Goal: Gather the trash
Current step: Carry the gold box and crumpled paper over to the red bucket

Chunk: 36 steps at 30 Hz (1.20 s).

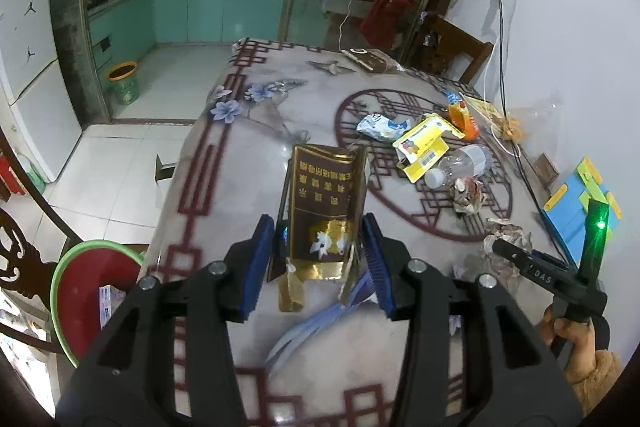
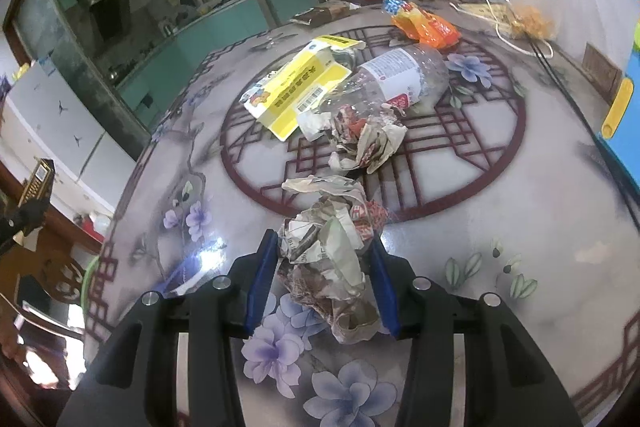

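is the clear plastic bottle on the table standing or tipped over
Tipped over: the bottle lies on its side on the table, beside the yellow box.

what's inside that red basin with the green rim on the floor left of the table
A white-and-blue printed packet lies in the red basin with the green rim; the left gripper hides the rest.

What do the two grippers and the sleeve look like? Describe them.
Both grippers are alike: the left gripper and the right gripper each have black angular plastic fingers with silver screw heads and ribbed blue pads. Seen from the left wrist, the right tool's black body bears white "DAS" lettering and a green light. The sleeve below it is fuzzy tan fleece.
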Each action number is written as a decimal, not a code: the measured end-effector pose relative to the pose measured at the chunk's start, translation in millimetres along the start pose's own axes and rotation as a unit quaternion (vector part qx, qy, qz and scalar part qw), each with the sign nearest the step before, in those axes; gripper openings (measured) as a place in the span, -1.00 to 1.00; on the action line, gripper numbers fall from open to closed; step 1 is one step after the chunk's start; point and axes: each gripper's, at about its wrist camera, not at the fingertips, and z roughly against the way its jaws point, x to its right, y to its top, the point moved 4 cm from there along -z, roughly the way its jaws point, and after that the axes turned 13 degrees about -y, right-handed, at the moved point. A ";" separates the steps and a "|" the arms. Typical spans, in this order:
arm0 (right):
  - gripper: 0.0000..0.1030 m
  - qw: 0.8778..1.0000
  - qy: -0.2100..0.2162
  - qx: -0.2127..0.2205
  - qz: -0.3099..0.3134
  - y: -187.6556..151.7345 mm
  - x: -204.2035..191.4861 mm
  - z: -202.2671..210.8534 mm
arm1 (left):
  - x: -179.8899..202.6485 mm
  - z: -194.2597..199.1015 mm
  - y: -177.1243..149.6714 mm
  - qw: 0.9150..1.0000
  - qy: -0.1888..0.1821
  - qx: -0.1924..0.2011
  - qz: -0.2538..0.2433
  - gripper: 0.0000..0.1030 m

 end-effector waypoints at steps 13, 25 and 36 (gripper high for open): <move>-0.15 0.999 -0.019 0.013 0.042 -11.5 -25.4 6.9 | -13.0 10.1 -10.4 1.000 0.002 -0.007 -0.001 -0.14; -0.15 0.997 0.013 0.021 0.068 -22.0 -71.1 28.3 | -27.7 28.9 -16.4 1.000 0.004 0.009 0.009 -0.14; -0.15 0.992 0.063 0.046 0.102 -15.7 -128.8 55.6 | -47.4 47.6 -21.3 0.999 0.028 0.024 0.015 -0.14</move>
